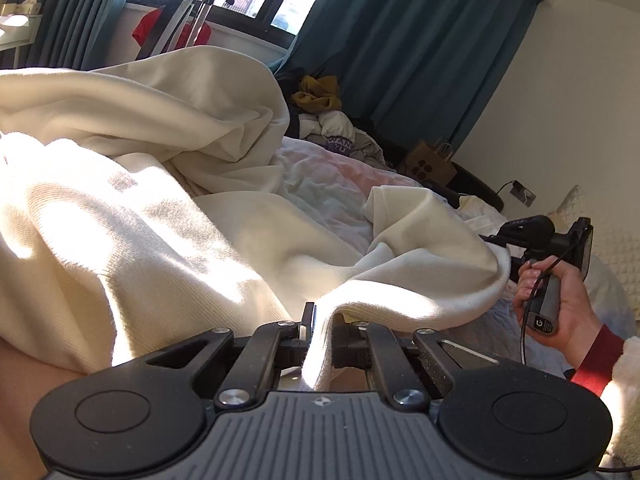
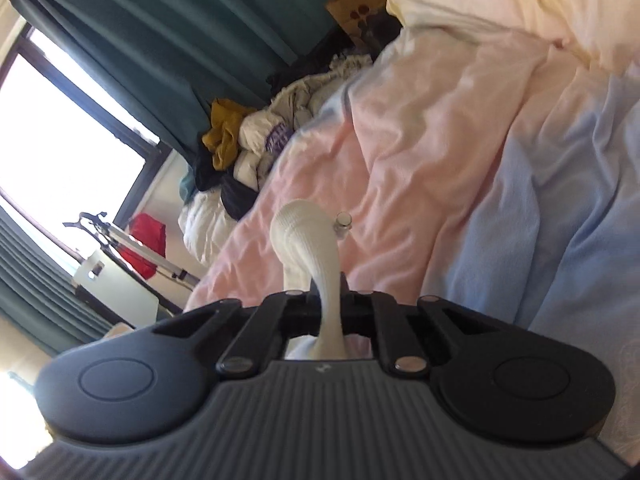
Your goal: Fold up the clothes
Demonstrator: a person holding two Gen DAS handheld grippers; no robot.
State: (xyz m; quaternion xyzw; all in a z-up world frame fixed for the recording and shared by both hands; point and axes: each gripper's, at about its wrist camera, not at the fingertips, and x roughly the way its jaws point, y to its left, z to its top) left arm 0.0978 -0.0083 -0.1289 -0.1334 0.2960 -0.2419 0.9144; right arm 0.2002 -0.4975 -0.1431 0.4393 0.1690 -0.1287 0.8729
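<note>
Left wrist view has the left gripper (image 1: 320,328) at lower centre, its jaws closed on a fold of a cream knit garment (image 1: 152,232) that spreads across the left and middle of the frame, sunlit and rumpled, over a bed with a pink and pale blue duvet (image 1: 320,184). At the right edge a hand (image 1: 560,300) in a red cuff holds the handle of the right gripper (image 1: 516,240), whose tip meets the far edge of the same garment. At upper centre a pile of clothes (image 1: 328,120) with a mustard piece on top lies against teal curtains (image 1: 400,40), with a brown paper bag (image 1: 430,164) to its right. Right wrist view shows the right gripper (image 2: 326,292) at centre, clamped on a narrow bunched strip of the cream garment (image 2: 304,232) that rises between its fingers above the duvet (image 2: 440,140). The clothes pile (image 2: 256,144) sits left of centre before the curtains (image 2: 160,20), and the paper bag (image 2: 356,4) is at the top.
</note>
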